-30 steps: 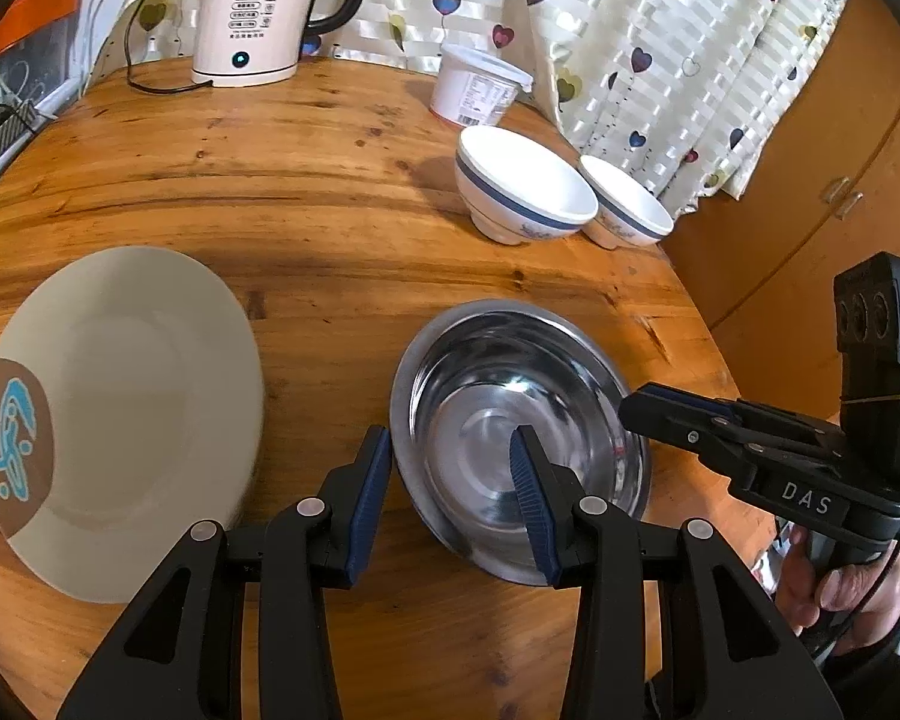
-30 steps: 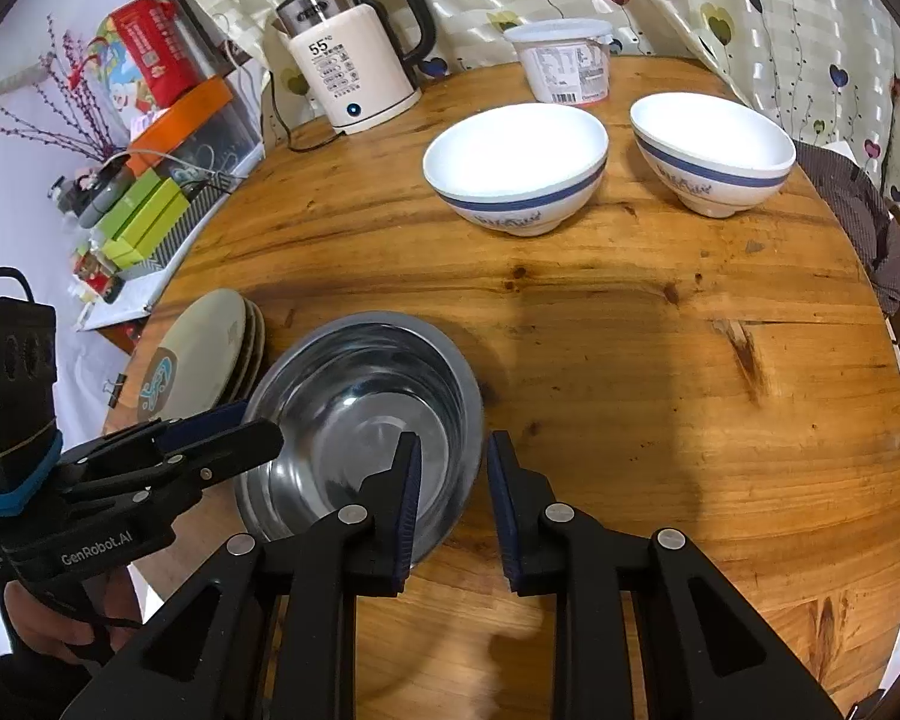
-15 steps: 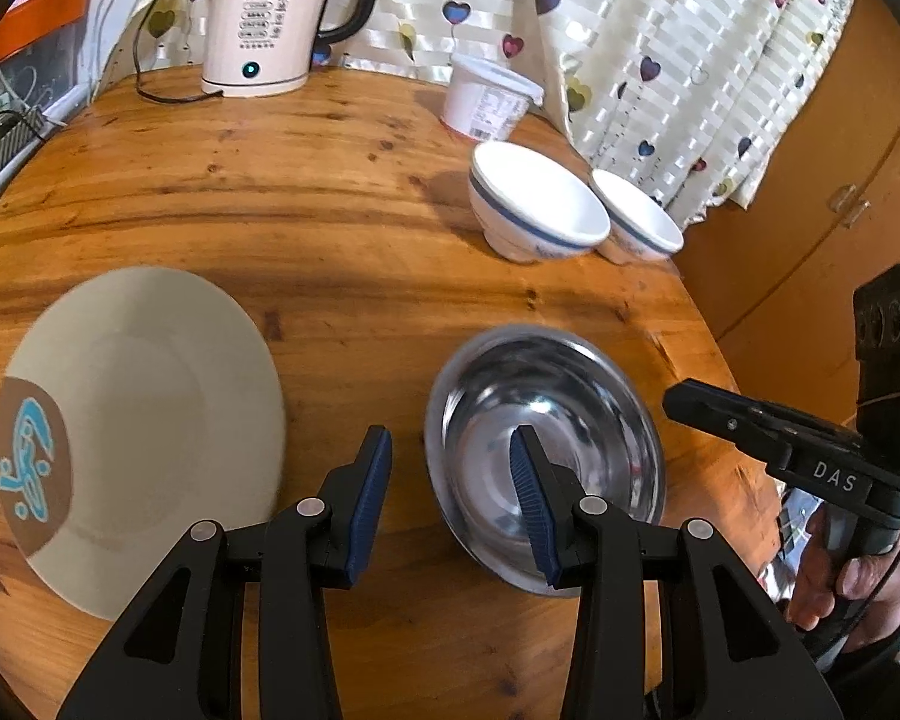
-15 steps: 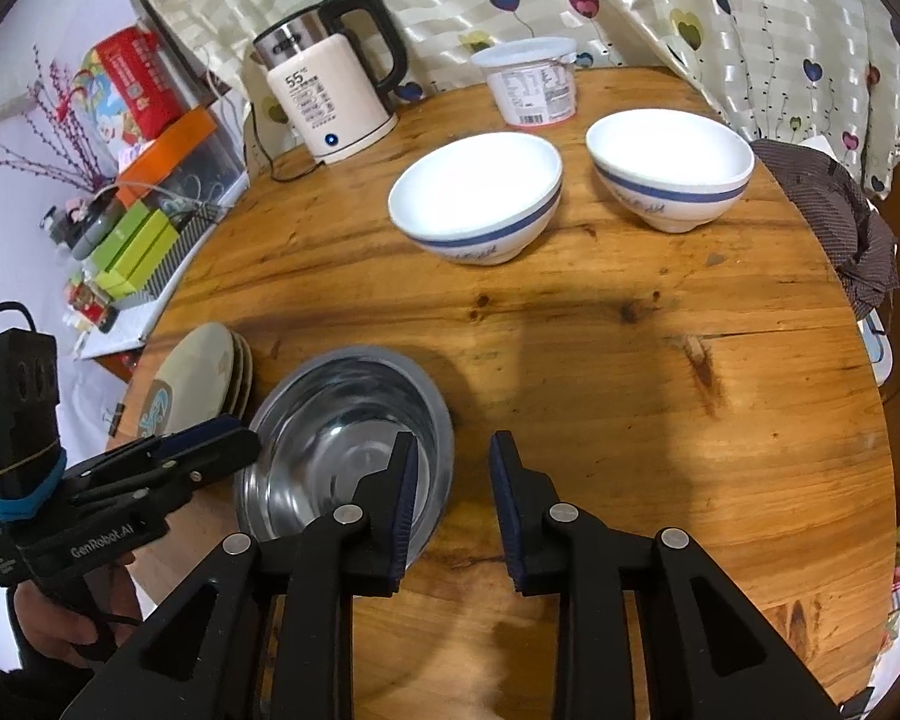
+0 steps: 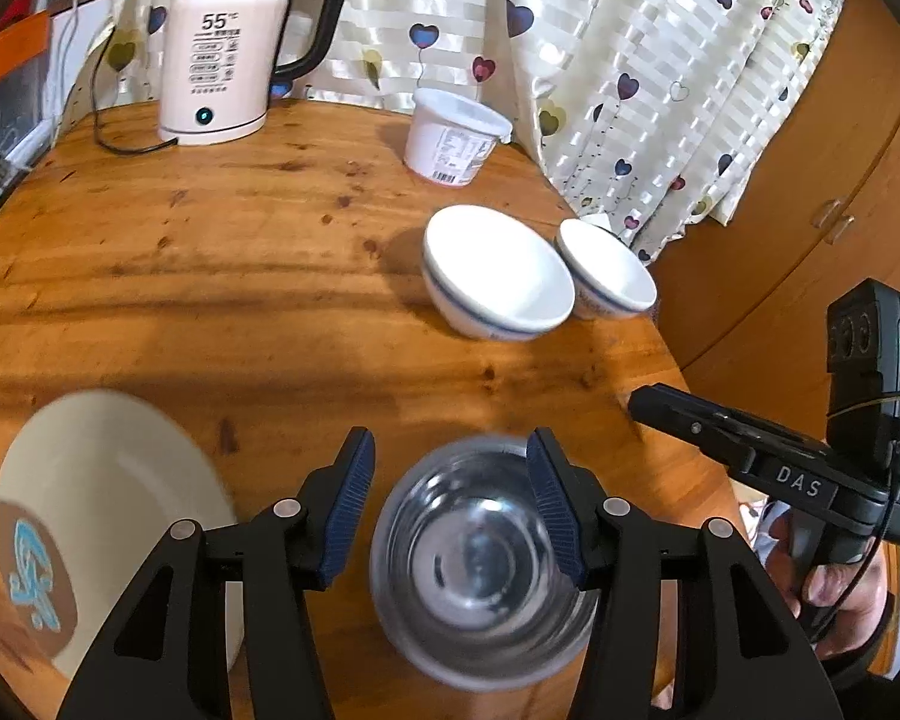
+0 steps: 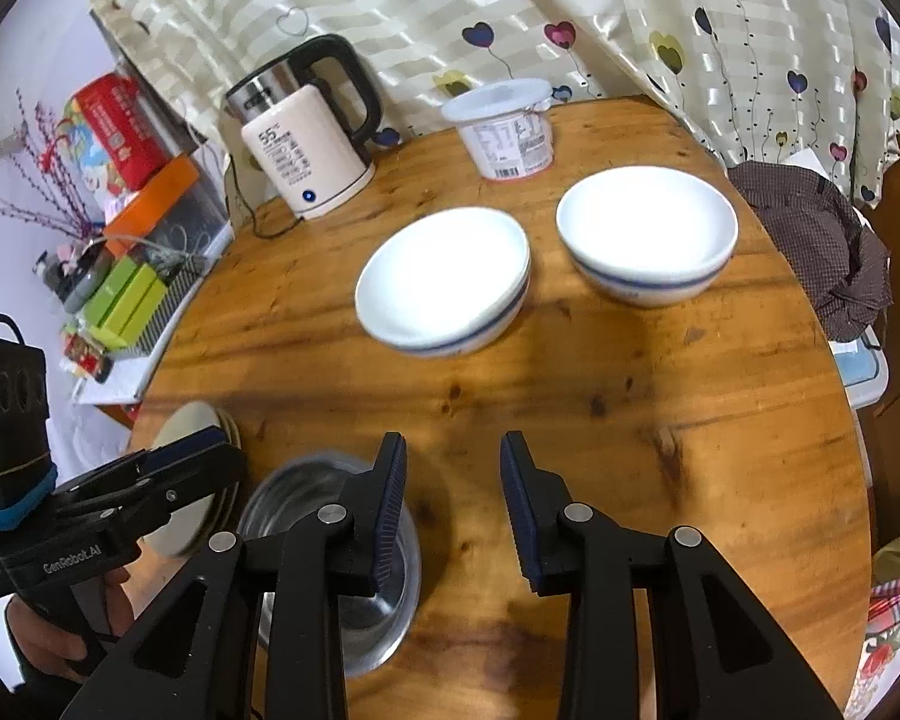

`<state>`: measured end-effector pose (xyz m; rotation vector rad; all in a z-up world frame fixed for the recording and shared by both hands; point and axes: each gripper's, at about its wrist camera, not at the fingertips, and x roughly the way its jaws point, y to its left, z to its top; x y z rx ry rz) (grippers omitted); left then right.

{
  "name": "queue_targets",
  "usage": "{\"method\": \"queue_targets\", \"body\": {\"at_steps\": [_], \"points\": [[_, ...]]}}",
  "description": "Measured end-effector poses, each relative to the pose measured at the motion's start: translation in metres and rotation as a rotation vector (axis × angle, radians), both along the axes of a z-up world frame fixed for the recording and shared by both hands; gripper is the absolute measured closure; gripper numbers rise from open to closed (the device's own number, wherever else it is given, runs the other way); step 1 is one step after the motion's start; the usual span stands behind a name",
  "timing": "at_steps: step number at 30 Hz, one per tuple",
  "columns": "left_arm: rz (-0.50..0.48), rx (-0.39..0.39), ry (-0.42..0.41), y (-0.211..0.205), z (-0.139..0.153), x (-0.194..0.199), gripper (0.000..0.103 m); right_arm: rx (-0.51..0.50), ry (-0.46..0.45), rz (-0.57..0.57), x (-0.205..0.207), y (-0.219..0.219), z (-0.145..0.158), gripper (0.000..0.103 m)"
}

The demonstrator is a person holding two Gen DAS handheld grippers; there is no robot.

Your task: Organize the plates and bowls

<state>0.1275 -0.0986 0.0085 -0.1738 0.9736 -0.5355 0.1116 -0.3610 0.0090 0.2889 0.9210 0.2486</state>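
The plates [image 5: 108,516] sit stacked on the left of the tabletop [image 5: 270,276]. The metal bowl [image 5: 480,570] rests near them. Two white bowls [image 6: 444,282] still sit apart, unstacked. The left gripper [image 5: 447,498] and right gripper [image 6: 453,510] have jaws apart, holding nothing.

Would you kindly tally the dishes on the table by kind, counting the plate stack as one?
White bowls with blue band: 2
Steel bowl: 1
Plate stack: 1
Total: 4
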Motion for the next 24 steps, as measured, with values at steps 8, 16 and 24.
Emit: {"method": "queue_targets", "body": {"at_steps": [8, 16, 24], "points": [[0.007, -0.036, 0.05, -0.014, 0.005, 0.045, 0.049, 0.046, 0.008, -0.019, 0.037, -0.012, 0.0, 0.071], [0.011, -0.012, 0.087, -0.034, -0.007, 0.081, 0.049, 0.07, 0.04, -0.033, 0.071, -0.019, -0.009, 0.071], [0.026, -0.033, 0.132, -0.04, -0.019, 0.104, 0.049, 0.087, 0.065, -0.04, 0.089, -0.021, -0.019, 0.071]]}}
